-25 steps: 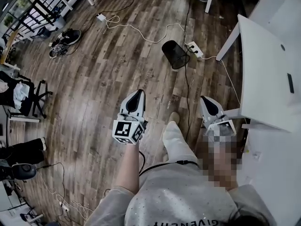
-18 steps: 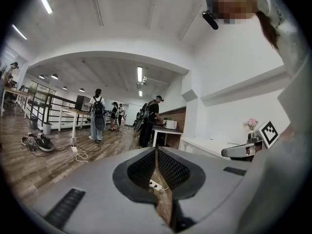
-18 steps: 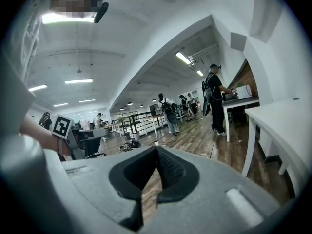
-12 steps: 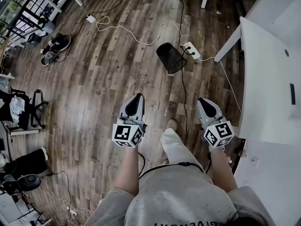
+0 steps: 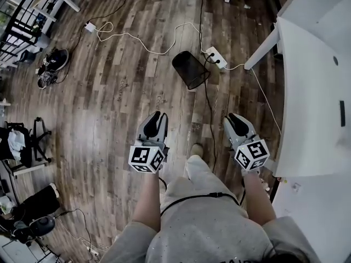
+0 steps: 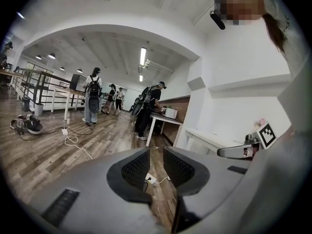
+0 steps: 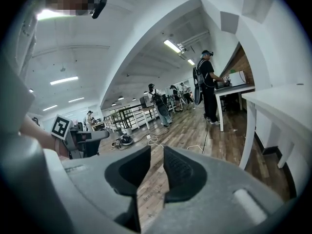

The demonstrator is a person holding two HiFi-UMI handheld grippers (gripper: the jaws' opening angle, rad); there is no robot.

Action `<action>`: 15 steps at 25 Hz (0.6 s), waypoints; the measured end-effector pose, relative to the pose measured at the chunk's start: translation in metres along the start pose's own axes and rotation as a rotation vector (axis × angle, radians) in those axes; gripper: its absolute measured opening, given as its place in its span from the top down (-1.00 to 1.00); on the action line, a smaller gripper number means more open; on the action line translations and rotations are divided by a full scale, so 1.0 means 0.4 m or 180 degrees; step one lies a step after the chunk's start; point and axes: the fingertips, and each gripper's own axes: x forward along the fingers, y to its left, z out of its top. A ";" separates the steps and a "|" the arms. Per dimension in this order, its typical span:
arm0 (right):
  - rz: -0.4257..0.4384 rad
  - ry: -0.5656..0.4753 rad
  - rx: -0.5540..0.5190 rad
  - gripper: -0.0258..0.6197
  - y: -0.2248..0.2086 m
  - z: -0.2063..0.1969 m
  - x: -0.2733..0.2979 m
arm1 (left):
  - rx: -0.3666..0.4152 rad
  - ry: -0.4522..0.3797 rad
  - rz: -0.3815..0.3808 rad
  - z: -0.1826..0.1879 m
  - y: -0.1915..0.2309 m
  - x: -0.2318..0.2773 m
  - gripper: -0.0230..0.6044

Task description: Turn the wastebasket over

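Left gripper (image 5: 156,116): low in front of the body, pointing forward; jaws a little apart, having just been opening; nothing between them, only floor beyond.
Right gripper (image 5: 235,120): level with the left one, near the edge of the white desk (image 5: 310,97); jaws likewise a little apart, having just been opening; empty.
Ground between: bare wooden floor (image 5: 118,108), crossed by a black cable (image 5: 209,111) running forward.
Wastebasket (image 5: 190,70): black mesh, on the floor well ahead, well apart from both grippers; seems to lie on its side, mouth end hard to tell.
Long axis: slanted, from far-left to near-right in the head view.
Bearing: straight ahead, between the two grippers' lines.
Nearer hand: by judgement too close to call, perhaps slightly the left.
Just past it: power strip (image 5: 215,57) close beside the basket on the right, with a white cable (image 5: 148,44) trailing off to the left.
Coming move, as judged: closing in, then reaching forward and down with both.
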 end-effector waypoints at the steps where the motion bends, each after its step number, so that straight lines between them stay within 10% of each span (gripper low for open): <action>1: -0.0007 0.0017 0.0011 0.71 -0.014 -0.005 0.013 | 0.0003 0.0024 0.0009 -0.008 0.007 0.016 0.65; 15: -0.0302 0.0189 0.0371 0.69 -0.164 -0.075 0.142 | -0.0128 0.0354 0.0068 -0.103 0.123 0.176 0.52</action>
